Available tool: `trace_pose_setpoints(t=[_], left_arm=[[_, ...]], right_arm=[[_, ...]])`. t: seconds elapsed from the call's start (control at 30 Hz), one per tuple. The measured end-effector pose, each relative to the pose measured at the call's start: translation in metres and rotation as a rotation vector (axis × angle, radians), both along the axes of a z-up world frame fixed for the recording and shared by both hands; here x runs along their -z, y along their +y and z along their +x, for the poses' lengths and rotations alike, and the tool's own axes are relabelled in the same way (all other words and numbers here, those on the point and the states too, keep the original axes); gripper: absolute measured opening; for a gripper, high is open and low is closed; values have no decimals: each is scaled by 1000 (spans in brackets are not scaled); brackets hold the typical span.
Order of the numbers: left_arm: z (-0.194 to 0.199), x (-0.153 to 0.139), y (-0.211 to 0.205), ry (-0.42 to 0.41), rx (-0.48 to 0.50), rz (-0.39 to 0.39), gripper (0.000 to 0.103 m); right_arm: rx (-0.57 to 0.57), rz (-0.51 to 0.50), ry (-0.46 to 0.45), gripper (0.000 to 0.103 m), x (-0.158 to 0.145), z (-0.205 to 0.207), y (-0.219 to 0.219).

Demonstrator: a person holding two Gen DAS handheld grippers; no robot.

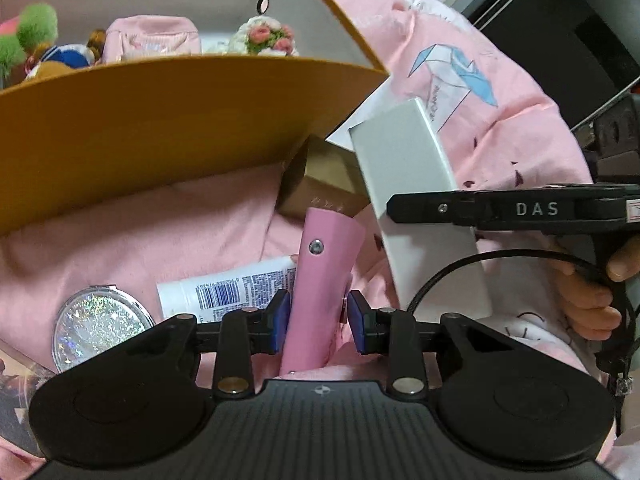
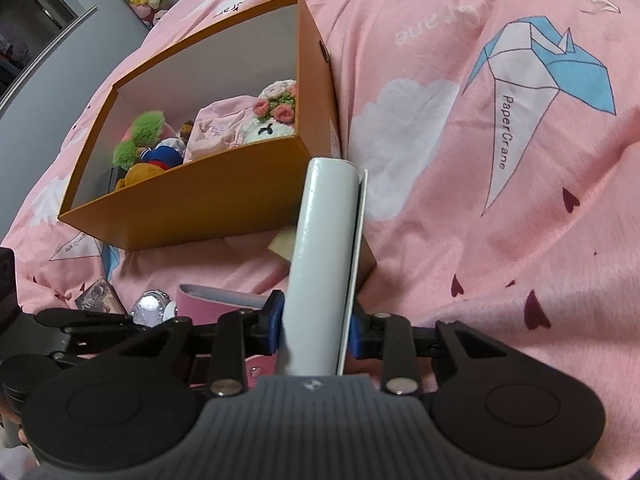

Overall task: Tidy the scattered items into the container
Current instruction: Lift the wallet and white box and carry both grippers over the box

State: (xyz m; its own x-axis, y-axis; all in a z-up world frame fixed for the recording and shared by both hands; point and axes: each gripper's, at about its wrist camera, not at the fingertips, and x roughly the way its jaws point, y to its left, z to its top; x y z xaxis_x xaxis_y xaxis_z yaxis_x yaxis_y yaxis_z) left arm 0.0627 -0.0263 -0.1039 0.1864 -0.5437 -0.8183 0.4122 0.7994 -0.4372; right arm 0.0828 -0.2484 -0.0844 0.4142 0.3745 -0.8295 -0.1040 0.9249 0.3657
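Left claw [image 1: 319, 322]: narrowly parted, blue pads on either side of a pink case [image 1: 322, 280]; the left pad meets the case, the right pad looks just at its edge, so it reads as clamped on it
Pink case: stands up out of the left claw, tilted toward the box, its far end over a gold box [image 1: 320, 188]
Right claw [image 2: 314, 326]: also narrowly parted, both pads pressed on a white case [image 2: 324, 252] with a thin flap along its right side
White case: upright in the right claw, its top level with the near corner of the orange box
Hand [image 1: 588, 304]: grips the right claw's handle, seen at the left view's right edge
Box [image 2: 224, 208]: orange, open, on the bed [image 2: 460, 220] just ahead of both claws
Already in: green pompoms [image 2: 146, 128], a pink pouch [image 2: 216, 132], a flowered plush [image 2: 276, 116], a blue-and-white toy [image 2: 164, 156]
Still out: tube [image 1: 228, 290] with a barcode, round glitter mirror [image 1: 98, 326], gold box, a card [image 2: 98, 294] near the left edge, all on the bed near the box
Progress: I judge it past halfway; two items lifted but not yet over the rim, four or so still lying loose
Next: both cases must clear the near wall before release
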Motion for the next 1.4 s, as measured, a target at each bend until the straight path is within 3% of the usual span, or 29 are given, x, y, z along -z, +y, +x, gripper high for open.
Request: trace_pose_setpoints(t=[0.27,0.7,1.17,1.4], left_arm=[[-3,-6,8,-28,-53,-7,23],[-7,-47,29,-162,-130,-19,20],[10,-131,58,-339,-161,-5,20],[46,-154,68,-422,-184,116,20]], right_arm=[[14,30,-20,34,-3,-3,-2],[-39,3,-169,32,-49,-9,8],[-352,-141,-394,32,-120,27,50],[-539,-249,-469,32,-125,75,85]])
